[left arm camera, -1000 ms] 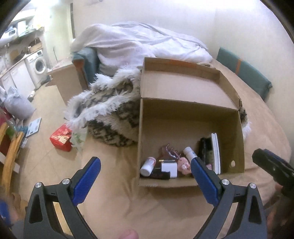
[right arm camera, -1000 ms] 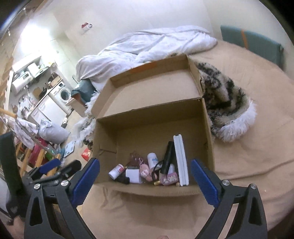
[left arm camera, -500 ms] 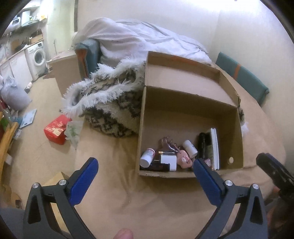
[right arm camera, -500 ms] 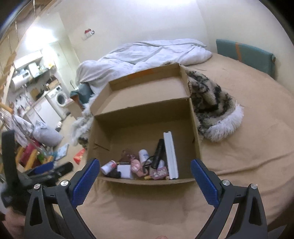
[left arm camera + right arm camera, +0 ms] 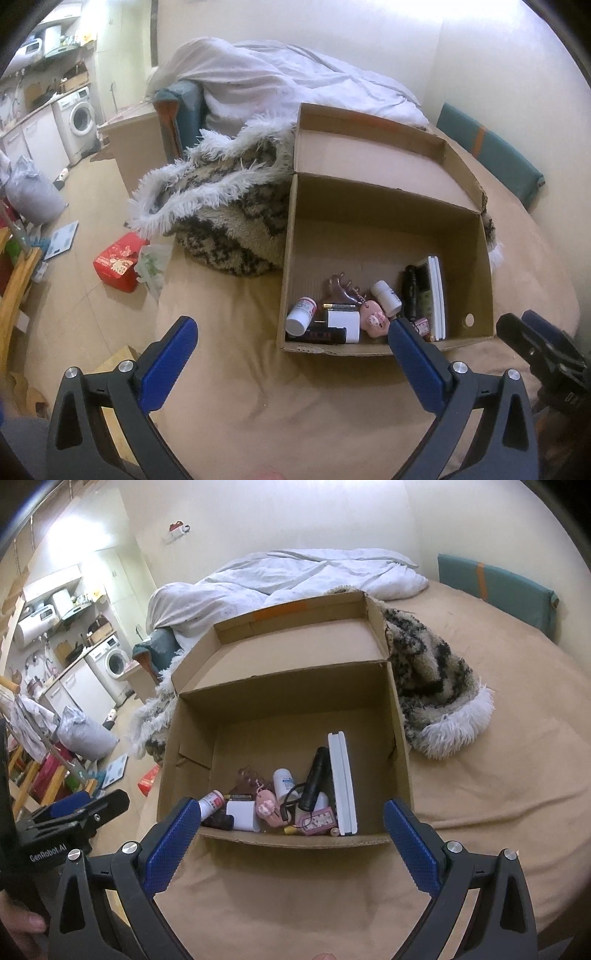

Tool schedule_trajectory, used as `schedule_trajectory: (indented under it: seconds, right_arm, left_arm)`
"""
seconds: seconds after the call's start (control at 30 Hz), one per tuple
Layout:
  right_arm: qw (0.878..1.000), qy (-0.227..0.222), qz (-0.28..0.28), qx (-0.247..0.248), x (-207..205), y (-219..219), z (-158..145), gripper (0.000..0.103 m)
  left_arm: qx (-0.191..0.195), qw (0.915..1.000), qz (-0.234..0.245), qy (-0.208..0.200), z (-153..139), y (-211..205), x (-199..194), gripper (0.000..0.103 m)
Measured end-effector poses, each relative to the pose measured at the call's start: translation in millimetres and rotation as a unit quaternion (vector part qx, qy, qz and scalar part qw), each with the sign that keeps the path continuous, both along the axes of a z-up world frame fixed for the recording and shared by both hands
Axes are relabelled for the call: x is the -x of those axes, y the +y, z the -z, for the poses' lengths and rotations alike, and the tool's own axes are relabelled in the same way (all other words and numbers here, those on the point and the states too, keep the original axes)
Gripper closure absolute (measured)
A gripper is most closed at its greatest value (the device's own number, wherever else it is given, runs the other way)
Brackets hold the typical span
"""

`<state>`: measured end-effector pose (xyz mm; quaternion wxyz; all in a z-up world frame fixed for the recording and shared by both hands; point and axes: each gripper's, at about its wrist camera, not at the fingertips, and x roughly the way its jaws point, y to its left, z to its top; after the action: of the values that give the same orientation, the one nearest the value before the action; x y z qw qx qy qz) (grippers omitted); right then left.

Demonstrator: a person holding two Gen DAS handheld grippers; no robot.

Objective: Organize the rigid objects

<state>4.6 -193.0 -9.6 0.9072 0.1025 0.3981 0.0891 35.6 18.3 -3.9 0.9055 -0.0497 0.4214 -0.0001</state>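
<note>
An open cardboard box (image 5: 480, 266) (image 5: 400, 746) stands on the tan bed. Along its near wall lie several small items: a white pill bottle (image 5: 301, 314) (image 5: 211, 802), a white flat case (image 5: 436, 295) (image 5: 342, 782), a black torch (image 5: 316, 779), a pink figure (image 5: 373, 320) (image 5: 266, 806) and a brown hair claw (image 5: 340, 288). My left gripper (image 5: 291, 341) is open and empty, held back from the box's near wall. My right gripper (image 5: 290, 821) is open and empty, in front of the same wall. The right gripper's tip (image 5: 532, 339) shows at the left view's right edge.
A furry patterned blanket (image 5: 221, 206) (image 5: 436, 686) lies against the box's far side. A white duvet (image 5: 295, 576) covers the bed's far end. A teal cushion (image 5: 495, 587) leans on the wall. The bed's left edge drops to a cluttered floor with a red package (image 5: 118, 266).
Both grippers have drawn back and up from the box, so it sits smaller and farther in each view. Both stay open and empty. The items in the box have not moved.
</note>
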Motion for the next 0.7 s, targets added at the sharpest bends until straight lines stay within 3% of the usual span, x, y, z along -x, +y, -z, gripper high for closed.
schedule_trajectory:
  seconds: [0.7]
  right_arm:
    - [1.0, 0.01, 0.006, 0.001, 0.0, -1.6, 3.7, 0.0]
  left_arm:
    - [-0.011, 0.9999, 0.011, 0.002, 1.7, -8.9, 1.2, 0.0]
